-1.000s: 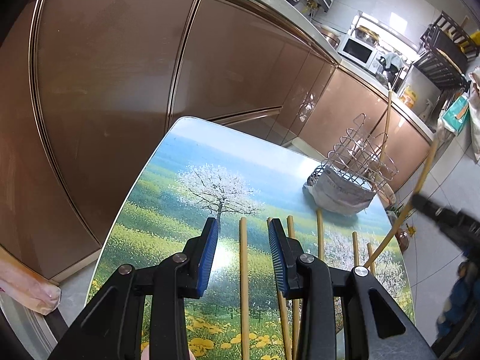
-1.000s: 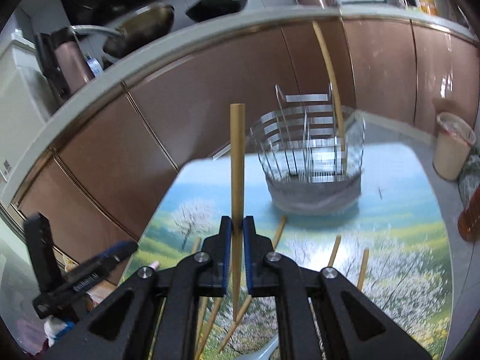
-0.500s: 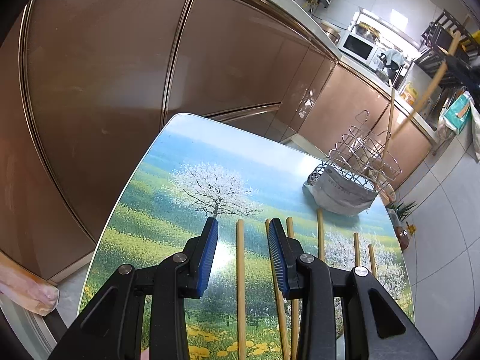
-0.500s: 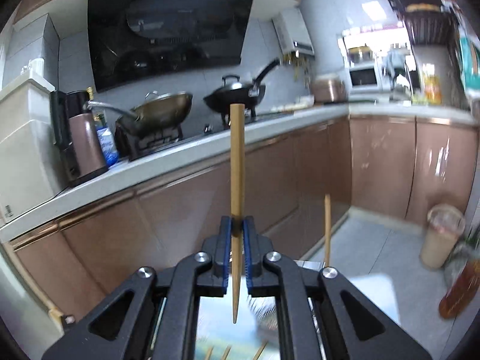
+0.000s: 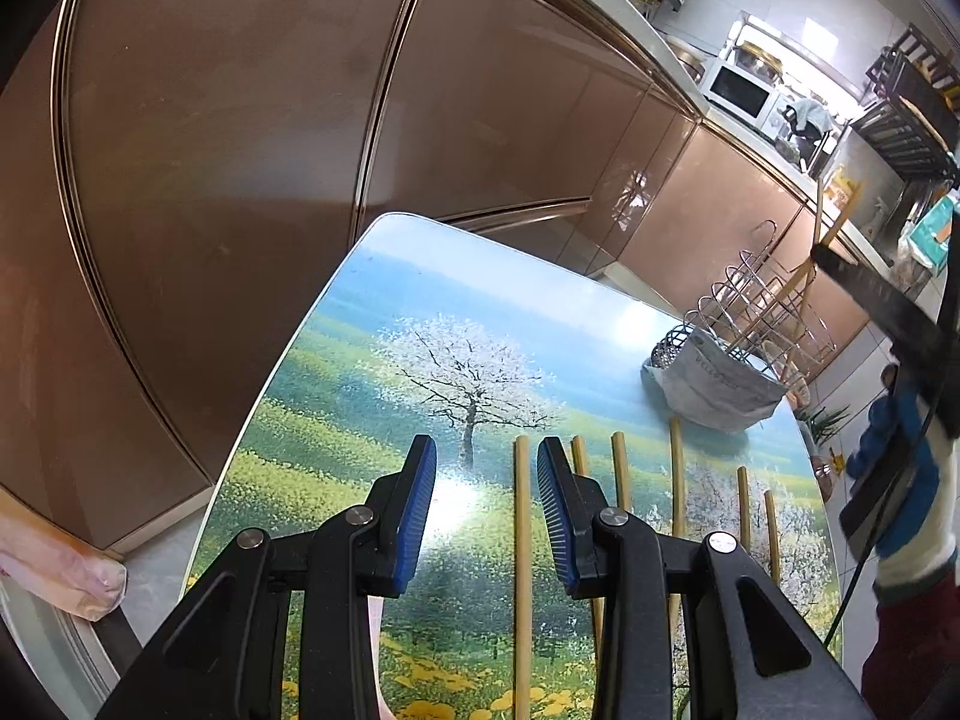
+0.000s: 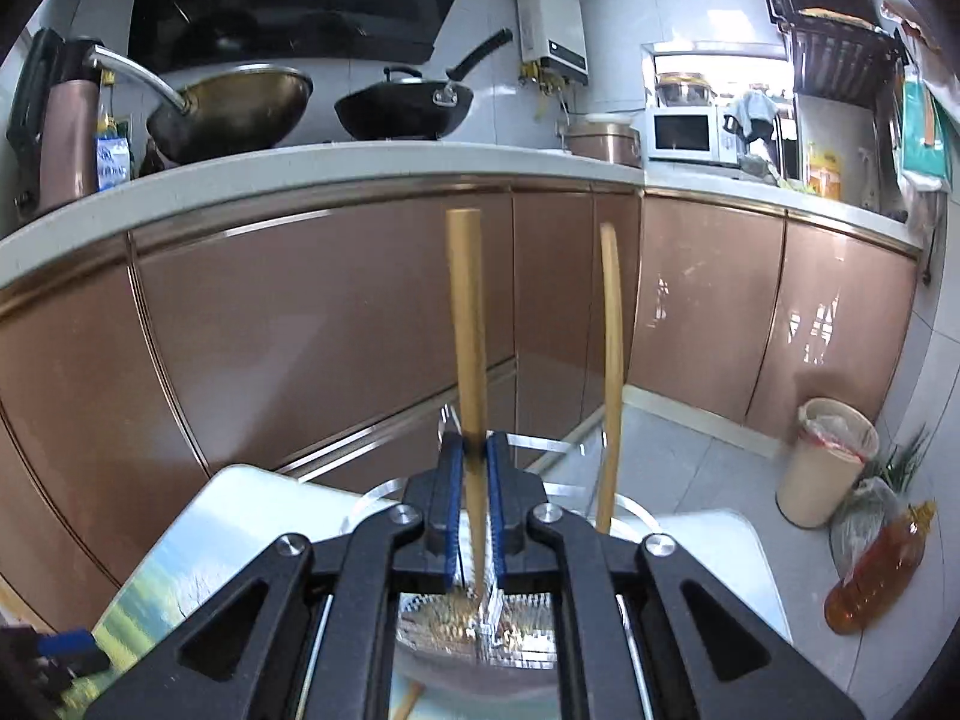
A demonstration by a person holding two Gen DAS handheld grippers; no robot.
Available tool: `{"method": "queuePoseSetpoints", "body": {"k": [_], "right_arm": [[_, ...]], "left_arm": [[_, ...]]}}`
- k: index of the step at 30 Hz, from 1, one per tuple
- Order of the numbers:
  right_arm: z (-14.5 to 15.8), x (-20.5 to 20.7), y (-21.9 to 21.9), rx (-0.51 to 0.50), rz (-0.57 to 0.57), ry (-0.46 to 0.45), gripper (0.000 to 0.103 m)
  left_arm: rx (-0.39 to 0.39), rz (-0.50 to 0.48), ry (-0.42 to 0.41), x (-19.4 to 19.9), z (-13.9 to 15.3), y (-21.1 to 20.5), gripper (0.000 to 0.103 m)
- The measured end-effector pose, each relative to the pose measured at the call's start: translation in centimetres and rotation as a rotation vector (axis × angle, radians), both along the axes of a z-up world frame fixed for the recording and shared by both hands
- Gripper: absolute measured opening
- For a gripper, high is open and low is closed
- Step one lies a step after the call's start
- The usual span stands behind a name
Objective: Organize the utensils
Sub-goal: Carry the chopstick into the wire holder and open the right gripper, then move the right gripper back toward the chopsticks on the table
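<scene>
1. Up close, the right gripper has its jaws pinched tight on a chopstick, which stands nearly upright between the blue pads with its blunt end uppermost.
2. Its lower tip points down into the wire holder directly below the jaws; whether it touches the mesh bottom cannot be told.
3. A second chopstick already stands in that holder, just to the right of the held one, leaning slightly.
4. From the left wrist view, the holder sits at the far right edge of the worktop, wrapped low down in a grey cover, with the right gripper reaching over it.
5. The person's gloved hand, blue and white, shows at the right edge.
6. The left gripper hovers over the worktop with its jaws partly open and nothing clamped.
7. One loose chopstick lies on the worktop in line with the gap between the left jaws, closer to the right pad.
8. More chopsticks lie in a row to its right, roughly parallel, between the left gripper and the holder.
</scene>
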State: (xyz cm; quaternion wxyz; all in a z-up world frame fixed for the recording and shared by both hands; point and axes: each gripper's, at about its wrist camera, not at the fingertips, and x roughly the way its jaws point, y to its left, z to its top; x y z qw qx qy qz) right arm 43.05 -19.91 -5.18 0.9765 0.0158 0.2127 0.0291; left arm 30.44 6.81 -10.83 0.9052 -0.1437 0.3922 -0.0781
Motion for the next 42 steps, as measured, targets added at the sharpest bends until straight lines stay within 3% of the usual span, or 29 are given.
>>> {"method": "queuePoseSetpoints", "body": {"k": [10,14,22,34,42], "right_arm": [[1.6,-2.8,-1.1,0.033,0.005,0.008,0.01],[2.7,-5.6,-2.3,0.074,0.002,0.001,0.024],[4.9,-12.2,-4.6,0.126,0.01,-0.017,0.027],[6.1,-21.4,-9.1,0.177,-0.021,0.113,0.027],[5.1,-25.0,-10.2,0.181,-0.001,0.179,0.027]], "left_arm": [[0.009,-0.005,-0.024,-1.6,1.4,-0.6,0.036],[0.015,-0.007,-0.036,-2.8,2.2,-0.8,0.036],[0.018,-0.02,-0.061,-5.7,4.7,-0.8,0.037],[0.031,-0.039,-0.075,-10.8,8.8,0.1,0.037],[0.004,-0.106,-0.026,-12.0,8.8,-1.7,0.037]]}}
